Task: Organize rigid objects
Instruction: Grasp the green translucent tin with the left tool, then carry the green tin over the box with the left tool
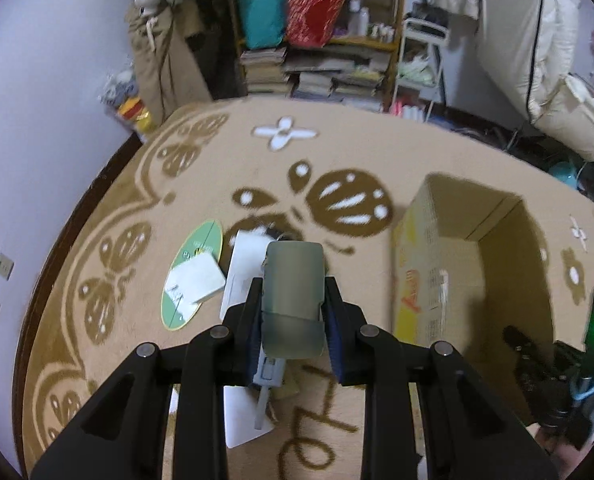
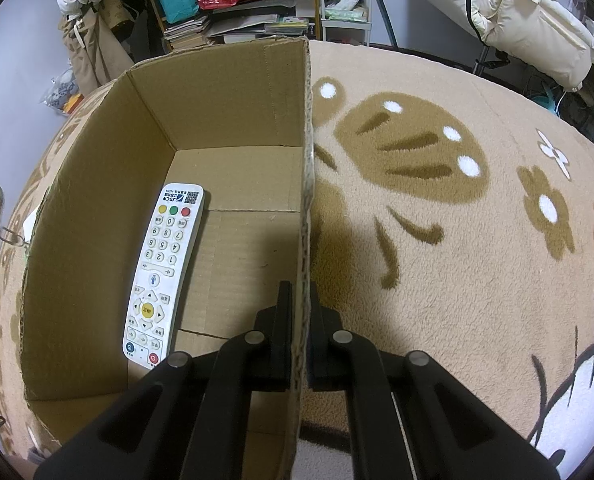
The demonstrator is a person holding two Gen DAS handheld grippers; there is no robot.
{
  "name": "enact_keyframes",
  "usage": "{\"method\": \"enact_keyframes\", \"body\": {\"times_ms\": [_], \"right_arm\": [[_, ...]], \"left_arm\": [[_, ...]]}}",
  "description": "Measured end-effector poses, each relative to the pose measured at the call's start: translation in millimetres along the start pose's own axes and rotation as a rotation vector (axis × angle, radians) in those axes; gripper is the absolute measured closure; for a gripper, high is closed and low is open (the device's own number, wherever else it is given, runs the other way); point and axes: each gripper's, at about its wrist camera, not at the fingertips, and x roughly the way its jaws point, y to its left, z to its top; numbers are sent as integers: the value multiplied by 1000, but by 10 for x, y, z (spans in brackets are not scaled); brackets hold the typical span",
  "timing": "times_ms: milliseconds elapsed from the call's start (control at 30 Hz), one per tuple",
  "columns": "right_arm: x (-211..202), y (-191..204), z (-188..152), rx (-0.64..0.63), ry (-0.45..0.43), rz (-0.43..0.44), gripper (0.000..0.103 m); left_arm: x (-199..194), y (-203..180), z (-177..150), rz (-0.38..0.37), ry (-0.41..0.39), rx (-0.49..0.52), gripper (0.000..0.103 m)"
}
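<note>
Nearest, the left tongs [image 1: 293, 300] are clenched on a grey, frosted, rounded-corner case [image 1: 293, 292], gripped at its two sides and lifted above the carpet [image 1: 377, 148]. Something grey-blue with a thin stem hangs beneath the case; I cannot make out what it is. Under and beyond it lie a long white flat box [image 1: 243, 268], partly hidden by the case, and a green round card [image 1: 195, 248] with a small white square block [image 1: 196, 278] resting on it.

To the right stands the open cardboard box [image 1: 433, 264], yellow print on its outer side. The right tongs [image 2: 299, 312] are closed on the box's near right wall [image 2: 306, 184], one finger inside and one outside, pointing straight along the wall's top edge. On the box floor lies a white remote control [image 2: 163, 268] with yellow, green and red buttons, against the left wall.

Farther off, crowded shelves [image 1: 317, 40] and hanging clothes are blurred.
</note>
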Motion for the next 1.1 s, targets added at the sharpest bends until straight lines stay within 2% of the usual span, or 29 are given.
{"method": "enact_keyframes", "body": {"times_ms": [267,433,700,900,1033,1100], "right_arm": [[2,67,-42,2,8,-16,97],[4,54,-29,-3,8,-26,97],[6,43,-16,0,9,-19,97],[10,13,-6,1,12,-14,97],[15,-18,-3,5,14,-6,97],[16,-28,-3,4,15,-5,97]], "left_arm": [[-373,-239,82,-52,-95,33,77],[-512,-499,117,-86,-143,94,77],[-682,-932,39,-234,-201,191,77],[-568,-1107,-49,-291,-177,233,77],[-259,-1171,-83,-311,-85,226,77],[-118,-1175,-127,-285,-59,235,77]]}}
